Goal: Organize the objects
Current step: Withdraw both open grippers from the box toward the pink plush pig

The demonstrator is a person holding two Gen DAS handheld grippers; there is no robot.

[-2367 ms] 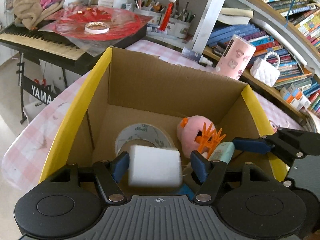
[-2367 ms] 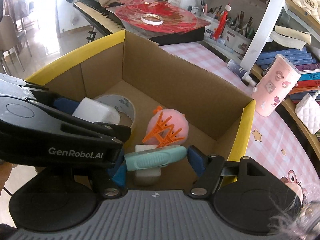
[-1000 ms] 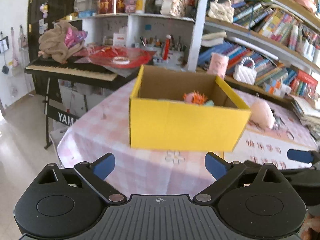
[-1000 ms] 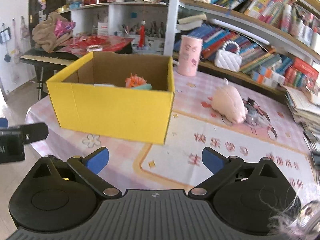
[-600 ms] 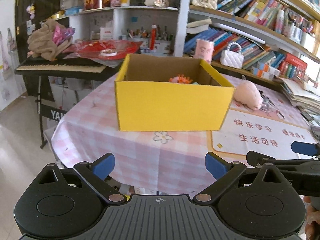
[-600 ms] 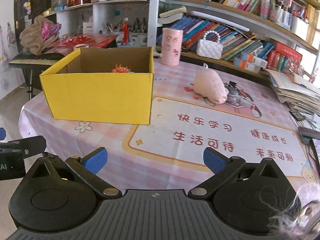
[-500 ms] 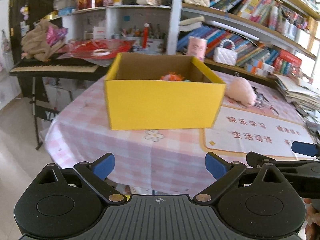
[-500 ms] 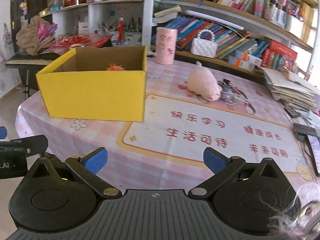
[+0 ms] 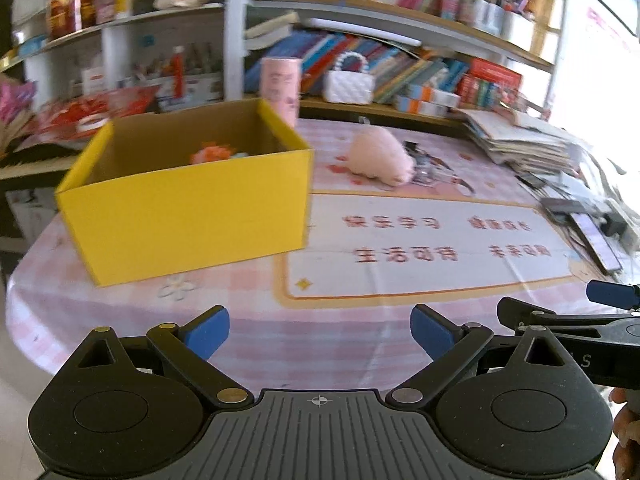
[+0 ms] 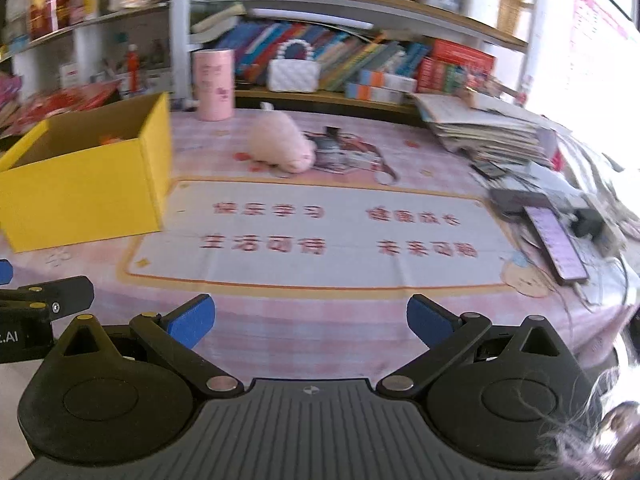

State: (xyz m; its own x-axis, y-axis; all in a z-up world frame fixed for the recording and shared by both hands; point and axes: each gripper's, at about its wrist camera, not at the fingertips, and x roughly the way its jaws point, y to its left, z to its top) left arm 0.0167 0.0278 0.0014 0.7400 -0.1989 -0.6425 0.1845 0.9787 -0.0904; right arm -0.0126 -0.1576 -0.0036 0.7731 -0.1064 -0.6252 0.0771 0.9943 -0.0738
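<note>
A yellow cardboard box (image 9: 188, 208) stands on the left of the pink checked table, with an orange clip (image 9: 211, 152) showing inside; the box also shows in the right wrist view (image 10: 84, 188). A pink plush toy (image 9: 380, 156) lies on the table beyond the box; it also shows in the right wrist view (image 10: 280, 146). My left gripper (image 9: 320, 330) is open and empty, held back off the table's near edge. My right gripper (image 10: 311, 322) is open and empty, beside it to the right.
A white mat with red characters (image 10: 312, 232) covers the table's middle. A phone (image 10: 556, 244) and stacked papers (image 10: 488, 132) lie at the right. A pink cylinder (image 10: 213, 84), a white handbag (image 10: 294, 72) and bookshelves stand behind. A keyring item (image 10: 340, 152) lies by the plush.
Both grippers dropped their items in the box, opened, and pulled back away from it. Both views have since swung to the right, so the box sits further left.
</note>
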